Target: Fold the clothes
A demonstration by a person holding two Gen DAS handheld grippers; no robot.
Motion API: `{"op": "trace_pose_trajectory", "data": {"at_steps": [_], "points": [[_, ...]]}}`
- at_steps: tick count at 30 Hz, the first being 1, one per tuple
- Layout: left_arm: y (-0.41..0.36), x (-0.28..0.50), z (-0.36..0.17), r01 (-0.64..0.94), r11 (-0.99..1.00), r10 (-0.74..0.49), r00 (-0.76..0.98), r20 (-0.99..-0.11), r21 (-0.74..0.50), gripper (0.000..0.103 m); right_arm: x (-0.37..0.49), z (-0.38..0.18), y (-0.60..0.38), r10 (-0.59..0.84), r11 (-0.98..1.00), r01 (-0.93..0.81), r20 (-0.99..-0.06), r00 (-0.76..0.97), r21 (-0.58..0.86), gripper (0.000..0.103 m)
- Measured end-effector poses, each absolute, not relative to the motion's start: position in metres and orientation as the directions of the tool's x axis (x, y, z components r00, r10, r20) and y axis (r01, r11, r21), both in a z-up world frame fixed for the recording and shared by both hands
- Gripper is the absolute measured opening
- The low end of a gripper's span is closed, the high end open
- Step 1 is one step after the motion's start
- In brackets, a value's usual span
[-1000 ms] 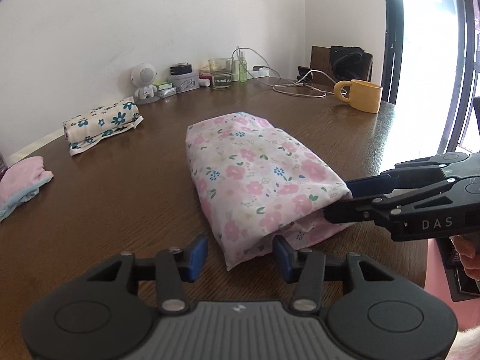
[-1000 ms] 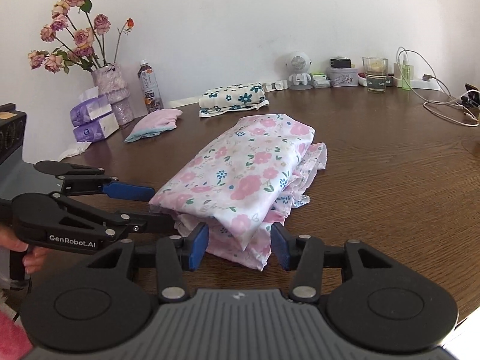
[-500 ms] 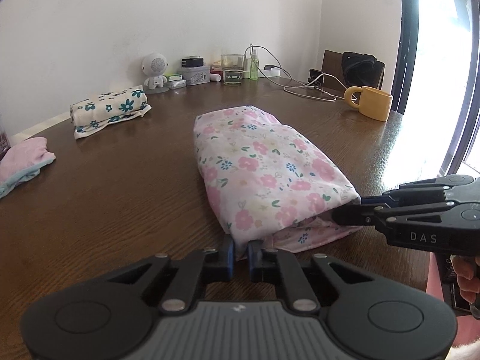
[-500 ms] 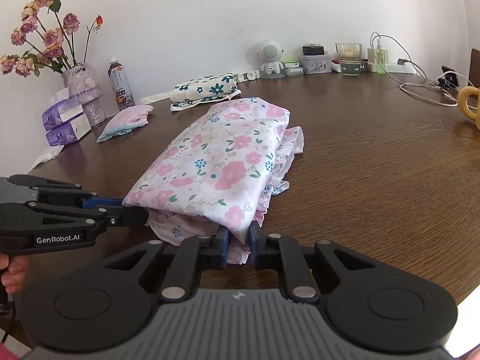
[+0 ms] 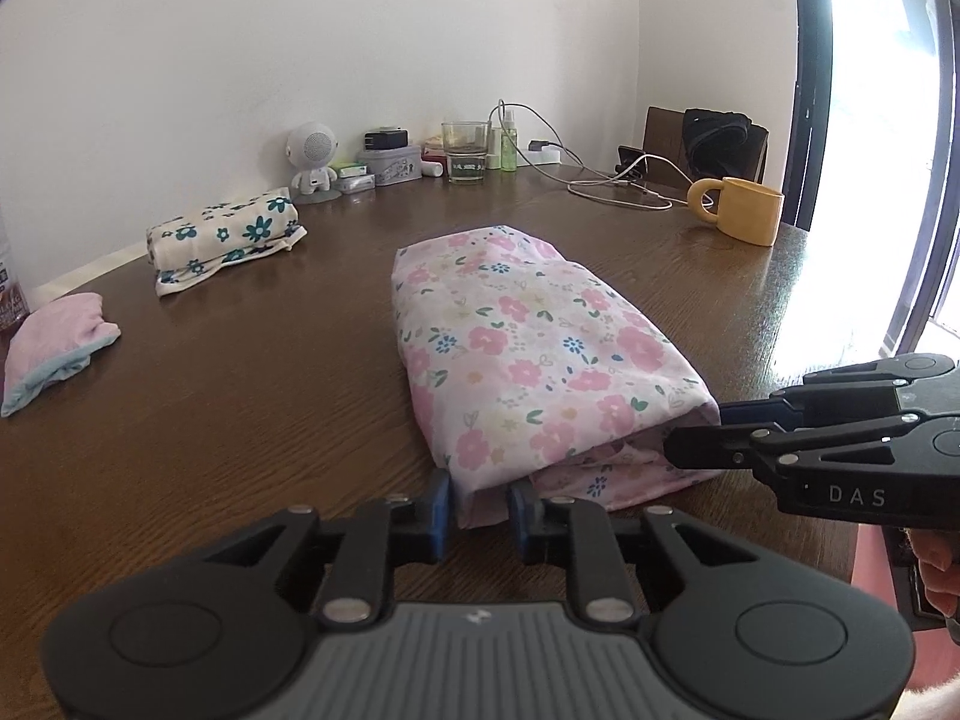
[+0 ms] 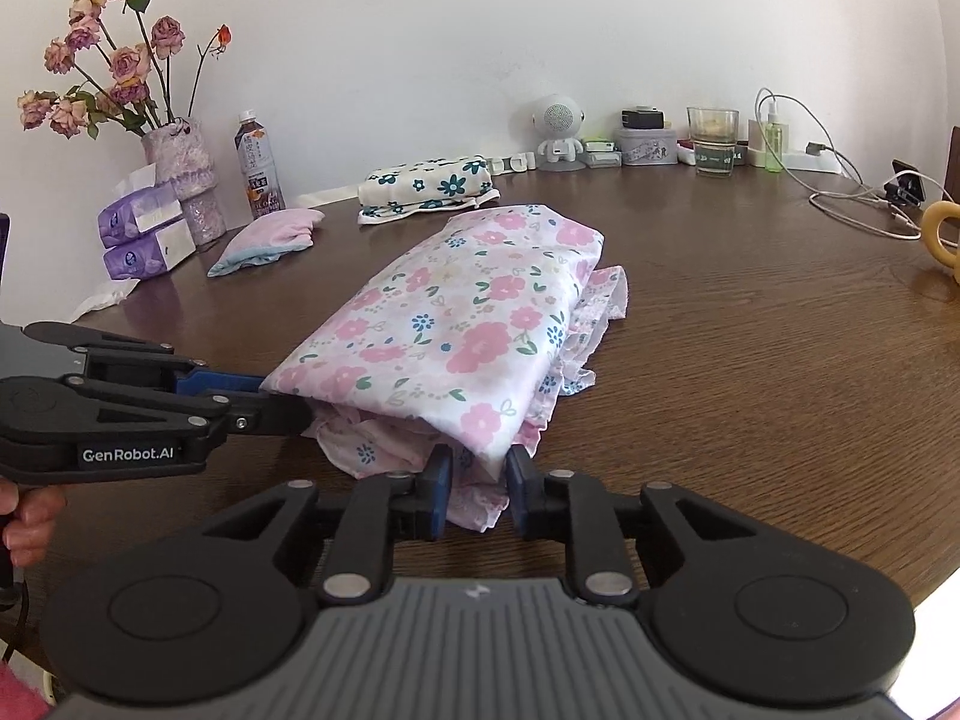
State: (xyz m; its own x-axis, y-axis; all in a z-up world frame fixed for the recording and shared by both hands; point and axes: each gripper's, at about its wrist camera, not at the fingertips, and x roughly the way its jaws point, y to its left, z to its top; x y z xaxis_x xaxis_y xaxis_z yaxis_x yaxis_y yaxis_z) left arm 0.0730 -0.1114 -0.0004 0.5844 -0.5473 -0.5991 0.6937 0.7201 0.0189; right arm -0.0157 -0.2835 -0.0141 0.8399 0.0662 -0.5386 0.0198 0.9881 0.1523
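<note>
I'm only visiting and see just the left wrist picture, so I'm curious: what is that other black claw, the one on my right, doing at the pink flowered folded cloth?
Observer: The right gripper has the near corner of the pink floral folded cloth between its blue pads, and its jaws are opening.
Visitor: Is the fold tidy on that side?
Observer: Not quite. A frilled under layer sticks out along the cloth's right edge.
Visitor: Is there anything else I'm missing?
Observer: A pale vase of dried pink roses stands at the far left, beside two stacked purple tissue packs.
</note>
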Motion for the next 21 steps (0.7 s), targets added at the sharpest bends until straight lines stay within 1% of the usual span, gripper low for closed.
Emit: {"op": "trace_pose_trajectory", "data": {"at_steps": [1,2,3,4,6,9,11,13,14,16,18,21], "points": [[-0.111,0.074,-0.001,0.692,0.722,-0.547,0.584,-0.600,0.015,0.010,-0.016,-0.014,-0.283,0.062,0.989,0.020,-0.538,0.840,0.146,0.020],[-0.110,0.076,-0.001,0.690,0.723,-0.548,0.582,-0.601,0.009,0.005,-0.014,-0.015,-0.282,0.059,0.990,0.021,-0.543,0.838,0.139,0.020],[-0.110,0.077,-0.002,0.689,0.725,-0.548,0.580,-0.602,0.004,0.004,-0.013,-0.016,-0.281,0.054,0.991,0.022,-0.548,0.835,0.132,0.016],[-0.109,0.077,-0.002,0.688,0.725,-0.549,0.579,-0.603,0.001,0.004,-0.012,-0.017,-0.281,0.045,0.992,0.029,-0.554,0.831,0.123,0.009],[-0.109,0.078,-0.002,0.689,0.725,-0.550,0.578,-0.602,0.000,0.004,-0.012,-0.017,-0.279,0.030,0.994,0.035,-0.556,0.831,0.107,0.007],[-0.107,0.081,-0.001,0.679,0.734,-0.537,0.591,-0.602,0.011,0.004,-0.013,-0.017,-0.277,0.031,0.995,0.024,-0.560,0.828,0.092,0.007],[-0.105,0.084,0.000,0.672,0.740,-0.529,0.598,-0.602,0.018,0.005,-0.014,-0.015,-0.275,0.071,0.995,-0.018,-0.562,0.824,0.099,0.010],[-0.103,0.087,0.002,0.666,0.746,-0.521,0.606,-0.601,0.024,0.005,-0.016,-0.012,-0.280,0.129,0.986,-0.045,-0.557,0.820,0.163,0.020],[-0.101,0.088,0.003,0.662,0.749,-0.517,0.609,-0.601,0.028,0.005,-0.017,-0.010,-0.282,0.158,0.979,-0.057,-0.553,0.818,0.194,0.023],[-0.101,0.090,0.003,0.662,0.748,-0.513,0.612,-0.602,0.036,0.005,-0.021,-0.006,-0.290,0.194,0.967,-0.069,-0.540,0.819,0.243,0.034],[-0.101,0.091,0.002,0.666,0.745,-0.510,0.612,-0.604,0.046,0.005,-0.025,0.000,-0.299,0.214,0.957,-0.070,-0.521,0.827,0.283,0.038],[-0.100,0.098,0.001,0.663,0.747,-0.502,0.612,-0.611,0.050,0.005,-0.029,0.008,-0.316,0.219,0.943,-0.057,-0.483,0.848,0.328,0.040]]}}
